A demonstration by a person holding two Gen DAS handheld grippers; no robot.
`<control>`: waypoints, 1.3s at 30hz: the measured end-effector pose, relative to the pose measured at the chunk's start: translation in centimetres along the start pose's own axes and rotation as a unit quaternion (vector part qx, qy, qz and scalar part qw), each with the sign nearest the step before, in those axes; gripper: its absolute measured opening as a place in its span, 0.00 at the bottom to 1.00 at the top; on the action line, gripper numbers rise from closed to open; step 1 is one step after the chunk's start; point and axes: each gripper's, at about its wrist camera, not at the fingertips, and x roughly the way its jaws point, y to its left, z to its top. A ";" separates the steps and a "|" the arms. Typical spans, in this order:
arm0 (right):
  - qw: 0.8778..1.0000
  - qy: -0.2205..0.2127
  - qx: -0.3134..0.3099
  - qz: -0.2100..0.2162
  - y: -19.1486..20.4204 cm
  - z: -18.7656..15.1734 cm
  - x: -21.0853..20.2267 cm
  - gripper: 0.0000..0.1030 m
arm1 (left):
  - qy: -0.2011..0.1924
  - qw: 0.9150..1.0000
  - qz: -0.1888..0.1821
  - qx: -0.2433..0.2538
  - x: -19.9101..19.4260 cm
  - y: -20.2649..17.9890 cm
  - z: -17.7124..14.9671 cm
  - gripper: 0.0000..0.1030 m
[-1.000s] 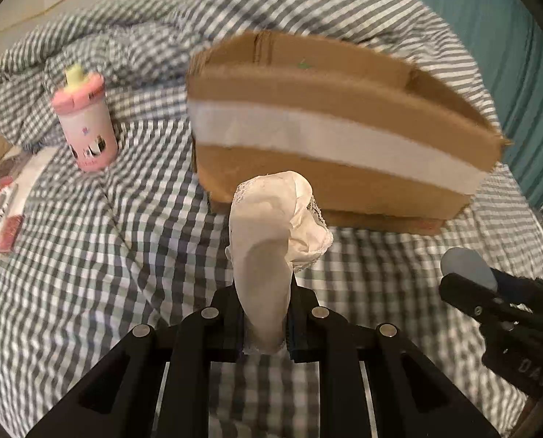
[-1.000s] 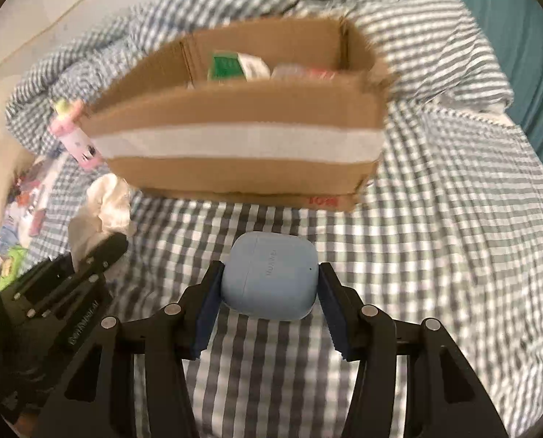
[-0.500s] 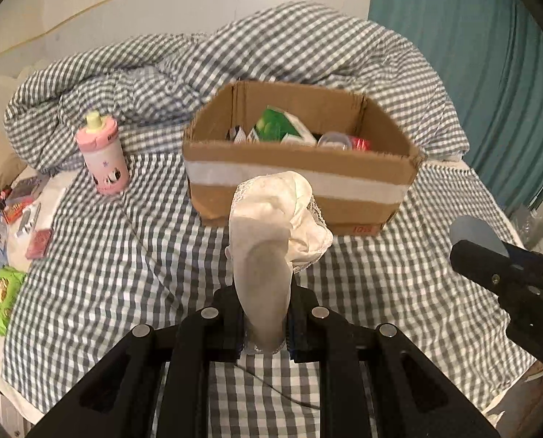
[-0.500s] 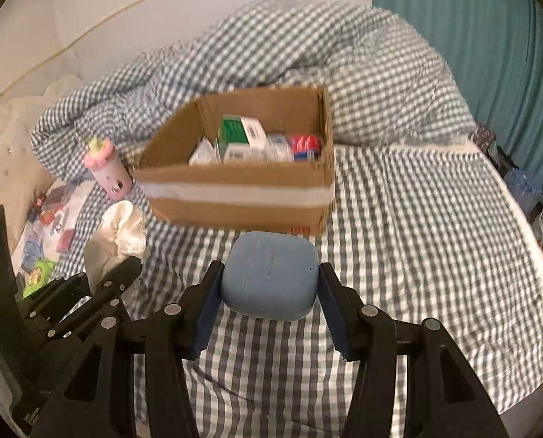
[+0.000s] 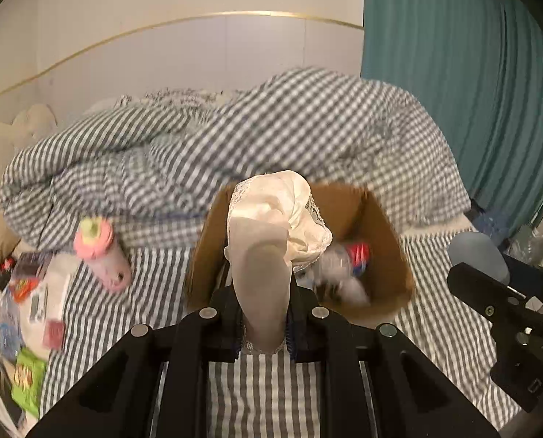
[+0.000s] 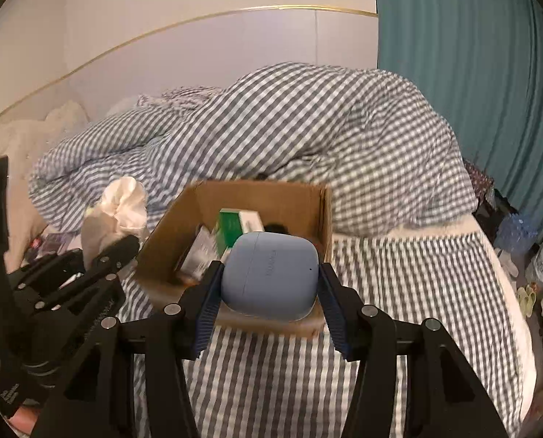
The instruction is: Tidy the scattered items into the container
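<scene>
Both grippers now sit higher over the cardboard box (image 6: 309, 206) than before. The left gripper (image 5: 266, 323) pinches a cream sock (image 5: 271, 226); the right gripper (image 6: 269, 301) clamps a blue case (image 6: 269, 273). Box contents blur.

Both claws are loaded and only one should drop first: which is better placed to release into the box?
Probably right: the right claw holds the blue case at the cardboard box opening. The left claw holds the cream cloth similarly close.

Cream sock (image 5: 271, 241), blue case (image 6: 269, 273), open box (image 6: 260, 197)
</scene>
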 end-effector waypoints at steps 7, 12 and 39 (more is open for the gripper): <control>0.999 0.035 0.003 -0.003 -0.9 1.0 7.1 0.49 | 0.014 1.000 0.000 0.004 6.0 -0.5 2.1 0.16; 0.998 0.062 0.008 -0.003 -1.7 -0.4 10.8 0.50 | 0.048 0.999 0.004 0.008 10.4 -0.7 0.9 0.16; 0.999 -0.012 0.007 -0.046 -1.7 -2.9 -5.3 0.86 | -0.030 0.998 0.046 0.009 -3.5 -0.4 -0.5 1.00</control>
